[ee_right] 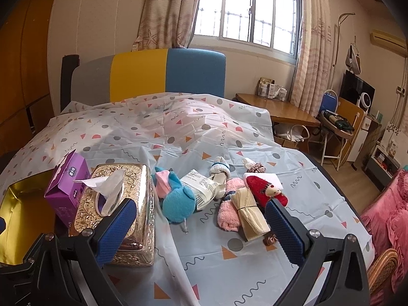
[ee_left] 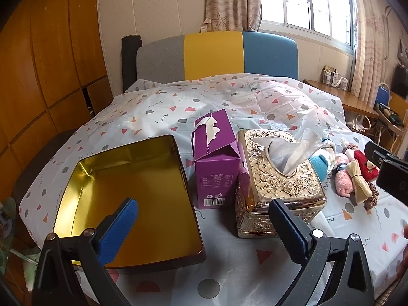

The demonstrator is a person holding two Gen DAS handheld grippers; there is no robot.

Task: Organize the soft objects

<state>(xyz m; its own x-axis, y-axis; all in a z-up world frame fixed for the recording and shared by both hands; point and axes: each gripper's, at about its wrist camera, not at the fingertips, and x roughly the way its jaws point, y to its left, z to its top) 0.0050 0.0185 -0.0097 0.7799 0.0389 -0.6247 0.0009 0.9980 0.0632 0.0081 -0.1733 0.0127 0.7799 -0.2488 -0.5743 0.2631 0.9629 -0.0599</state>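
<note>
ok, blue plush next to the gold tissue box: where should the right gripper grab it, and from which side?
Probably the round lower body of the blue plush, from above. It lies flat on the sheet, its widest, squashiest part facing the open right gripper. Set the jaws across the body left to right; the gold tissue box stands apart on one side, but the white packet touches the plush on the other.

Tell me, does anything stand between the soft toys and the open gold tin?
Yes. The ornate gold tissue box and purple carton stand between the soft toys and the open gold tin.
</note>
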